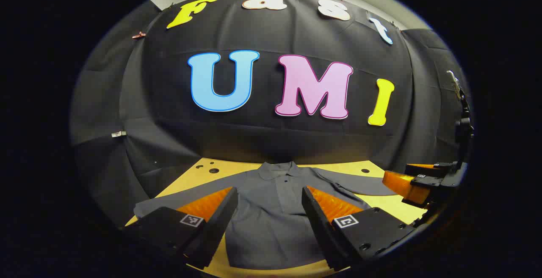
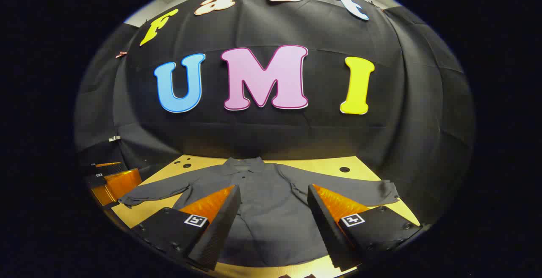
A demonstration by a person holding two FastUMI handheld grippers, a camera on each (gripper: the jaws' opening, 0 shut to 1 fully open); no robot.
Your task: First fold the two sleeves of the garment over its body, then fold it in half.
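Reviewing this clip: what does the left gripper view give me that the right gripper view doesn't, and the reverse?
Left gripper view: the right gripper at its right edge, above the sleeve stretching that way, plus a dark stand behind it.

Right gripper view: the left gripper at its left edge, and both cuffs in full, one near that gripper, the other lying bunched.

Both: the grey collared garment spread flat on the yellow table, sleeves unfolded, and each camera's own jaws open above the shirt body, gripping nothing.
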